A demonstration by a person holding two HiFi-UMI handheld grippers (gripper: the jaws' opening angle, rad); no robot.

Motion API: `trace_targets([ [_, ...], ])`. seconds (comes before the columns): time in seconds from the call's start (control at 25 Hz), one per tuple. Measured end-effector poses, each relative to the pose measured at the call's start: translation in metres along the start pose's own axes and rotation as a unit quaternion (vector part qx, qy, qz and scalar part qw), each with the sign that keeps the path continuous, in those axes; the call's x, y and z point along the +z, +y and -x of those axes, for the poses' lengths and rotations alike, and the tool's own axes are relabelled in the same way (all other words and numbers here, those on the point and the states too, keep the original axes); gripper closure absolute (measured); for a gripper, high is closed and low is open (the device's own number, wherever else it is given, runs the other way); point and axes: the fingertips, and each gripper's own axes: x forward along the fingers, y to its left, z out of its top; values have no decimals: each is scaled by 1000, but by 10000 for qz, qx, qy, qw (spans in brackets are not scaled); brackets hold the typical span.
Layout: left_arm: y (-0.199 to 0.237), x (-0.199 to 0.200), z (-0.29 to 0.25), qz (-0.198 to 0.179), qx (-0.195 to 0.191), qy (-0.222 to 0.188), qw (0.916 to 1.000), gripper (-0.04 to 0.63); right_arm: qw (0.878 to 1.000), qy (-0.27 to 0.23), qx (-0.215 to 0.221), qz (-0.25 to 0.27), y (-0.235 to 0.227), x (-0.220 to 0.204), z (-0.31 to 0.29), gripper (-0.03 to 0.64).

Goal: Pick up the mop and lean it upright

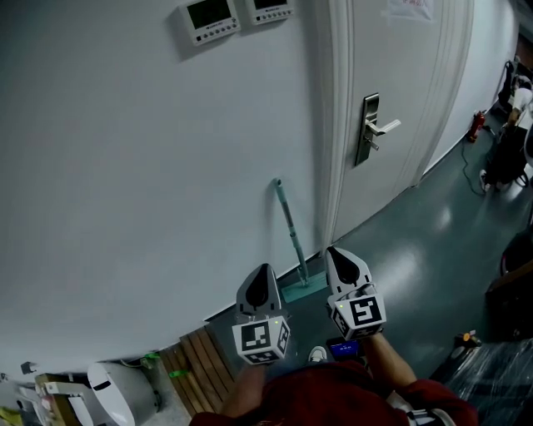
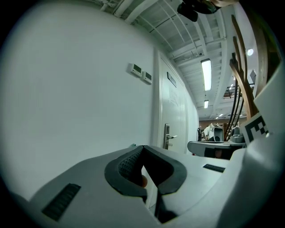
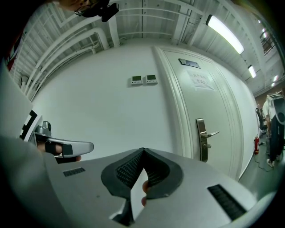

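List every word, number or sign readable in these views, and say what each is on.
No text can be read anywhere.
Wall control panels: displays too small to read.
Paper notice on the door: print blurred.
Plate near the door's top: too small to read.
Marker cubes: square patterns only, no letters.
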Motion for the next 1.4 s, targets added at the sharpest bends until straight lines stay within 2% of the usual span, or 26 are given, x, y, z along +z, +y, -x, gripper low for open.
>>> trace_targets([
  [0.32,30,-1,-56,-20,-191,-103,9998,583,9998,15,-133,113,-5,-3,-62,598],
  [0.6,71,11,-116,-171,-470,-138,9987,583,9994,69,-307,171,-5,2,-133,598],
  [0.84,100,25,-156,-129,-693,-236,9972,583,9983,91,-535,217,-4,3,-179,598],
  [1.12,101,21,-179,-145,-867,-229,9959,583,9977,140,-629,201,-9,2,-201,598],
  [1.4,101,19,-187,-140,-691,-141,9974,583,9988,215,-406,195,-16,-3,-212,598],
])
